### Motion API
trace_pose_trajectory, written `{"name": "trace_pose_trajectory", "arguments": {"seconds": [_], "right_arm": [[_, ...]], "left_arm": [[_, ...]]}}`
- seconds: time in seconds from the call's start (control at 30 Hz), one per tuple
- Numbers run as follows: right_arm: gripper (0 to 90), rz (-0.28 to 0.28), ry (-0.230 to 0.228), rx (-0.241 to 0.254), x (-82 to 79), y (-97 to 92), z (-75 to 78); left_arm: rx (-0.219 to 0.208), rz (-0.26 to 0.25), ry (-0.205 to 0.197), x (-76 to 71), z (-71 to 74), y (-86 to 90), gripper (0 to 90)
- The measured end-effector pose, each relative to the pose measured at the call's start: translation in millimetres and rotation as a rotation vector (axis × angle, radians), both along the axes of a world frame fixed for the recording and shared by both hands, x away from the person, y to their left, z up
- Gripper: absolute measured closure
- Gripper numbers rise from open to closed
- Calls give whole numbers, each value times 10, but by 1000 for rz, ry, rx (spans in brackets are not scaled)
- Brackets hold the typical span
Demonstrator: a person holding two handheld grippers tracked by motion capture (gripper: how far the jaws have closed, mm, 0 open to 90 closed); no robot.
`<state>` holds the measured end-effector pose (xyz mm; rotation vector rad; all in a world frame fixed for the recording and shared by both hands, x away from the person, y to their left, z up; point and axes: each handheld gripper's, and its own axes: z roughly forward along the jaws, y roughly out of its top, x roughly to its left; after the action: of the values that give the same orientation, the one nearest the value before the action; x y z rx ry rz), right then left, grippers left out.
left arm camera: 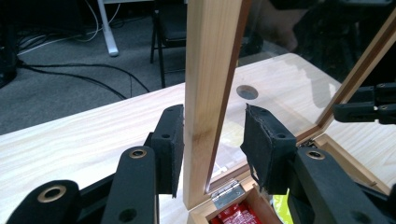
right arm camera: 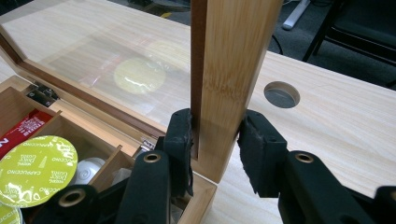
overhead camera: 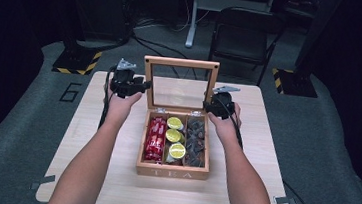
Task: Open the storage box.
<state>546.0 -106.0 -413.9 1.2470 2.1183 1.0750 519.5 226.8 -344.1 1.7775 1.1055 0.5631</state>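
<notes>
Floor left: grey carpet with a dark "6" (overhead camera: 71,92) marked on it, left of the table; a black stand foot with yellow-black hazard tape (overhead camera: 78,61) stands behind that.
Table: a pale wooden table (overhead camera: 86,173) with rounded corners; its top has a round cable hole (left arm camera: 247,92) at the back.
Left gripper: the left gripper (overhead camera: 129,84) is held at the left post of the raised lid. In the left gripper view its jaws straddle that post, one pad against the wood, the other standing off it with a gap, so nothing is clamped.
Tea box: the wooden tea box (overhead camera: 172,172), marked TEA on the front, sits in the middle of the table, nearer the person's side.
Lid: the glass-paned lid (overhead camera: 182,62) stands upright on metal hinges (left arm camera: 226,194) at the back of the box.
Box contents: red packets (overhead camera: 155,138) in the left compartment, yellow-topped capsules (overhead camera: 174,136) in the middle one, dark pieces (overhead camera: 196,141) in the right.
Right gripper: the right gripper (overhead camera: 220,106) is at the lid's right post; in the right gripper view both pads press the wood, closed tight on it.
Room behind: a black chair (overhead camera: 243,32), a white desk leg (overhead camera: 193,15) and loose cables (overhead camera: 149,41) on the carpet; the rest is dark.
Floor right: more hazard tape (overhead camera: 277,78) at another black foot.
</notes>
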Motion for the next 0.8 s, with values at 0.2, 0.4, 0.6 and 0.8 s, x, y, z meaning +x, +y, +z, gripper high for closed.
{"name": "trace_pose_trajectory", "arguments": {"seconds": [0.2,0.4,0.6,0.8], "right_arm": [[646,0,-1,-7,18,-2,1],[646,-9,6,7,33,-1,-5],[645,-15,9,13,61,-3,-10],[645,-17,33,4,88,5,14]], "left_arm": [[-1,-11,-1,-15,9,-3,583],[-4,-20,-2,-30,12,-6,583],[-7,-27,5,-52,15,7,583],[-6,-42,6,-91,29,23,583]]}}
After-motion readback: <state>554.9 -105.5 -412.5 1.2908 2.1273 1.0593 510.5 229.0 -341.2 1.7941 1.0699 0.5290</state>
